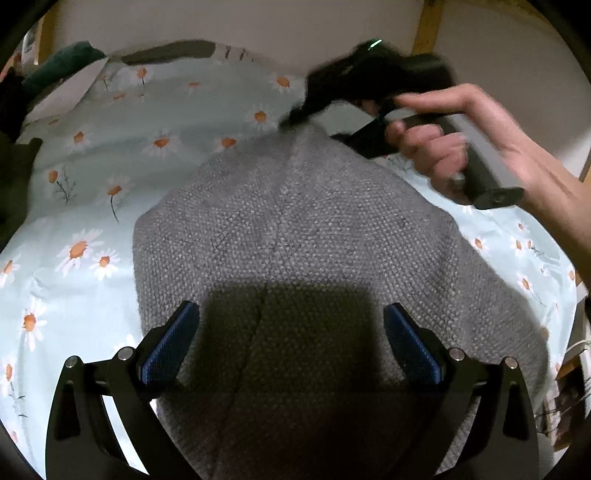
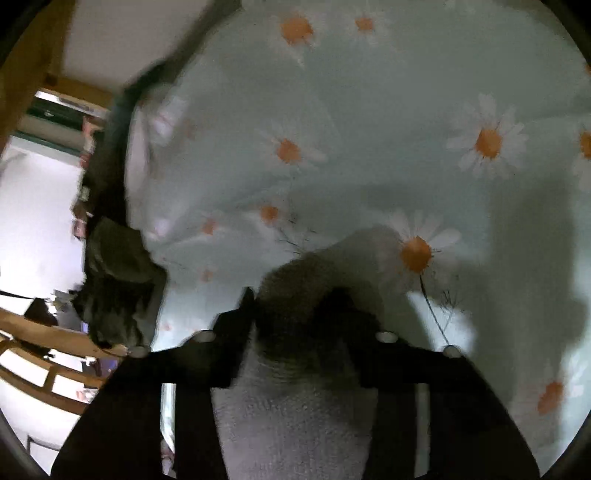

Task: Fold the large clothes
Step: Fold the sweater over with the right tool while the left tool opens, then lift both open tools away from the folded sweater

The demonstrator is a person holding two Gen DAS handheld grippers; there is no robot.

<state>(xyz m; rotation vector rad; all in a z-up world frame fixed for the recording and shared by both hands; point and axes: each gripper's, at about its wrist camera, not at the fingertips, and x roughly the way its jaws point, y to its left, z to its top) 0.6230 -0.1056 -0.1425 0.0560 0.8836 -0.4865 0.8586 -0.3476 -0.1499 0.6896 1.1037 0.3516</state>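
A grey knitted sweater point(image 1: 295, 221) lies spread on a bed with a pale blue daisy-print cover point(image 1: 92, 192). My left gripper point(image 1: 291, 328) is open, its blue pads point(image 1: 170, 347) just above the near part of the sweater and holding nothing. My right gripper point(image 1: 295, 118), held by a hand point(image 1: 480, 147), is at the sweater's far tip and pulls it up into a peak. In the right wrist view the right gripper point(image 2: 299, 295) is shut on a bunched fold of the grey sweater point(image 2: 295, 387) above the daisy cover point(image 2: 369, 147).
A dark green cloth point(image 1: 70, 59) and a white pillow edge point(image 1: 70, 92) lie at the far left of the bed. A wall and a wooden post point(image 1: 428, 26) stand behind. In the right wrist view, dark clothes point(image 2: 118, 280) and wooden rails point(image 2: 51, 339) are at the left.
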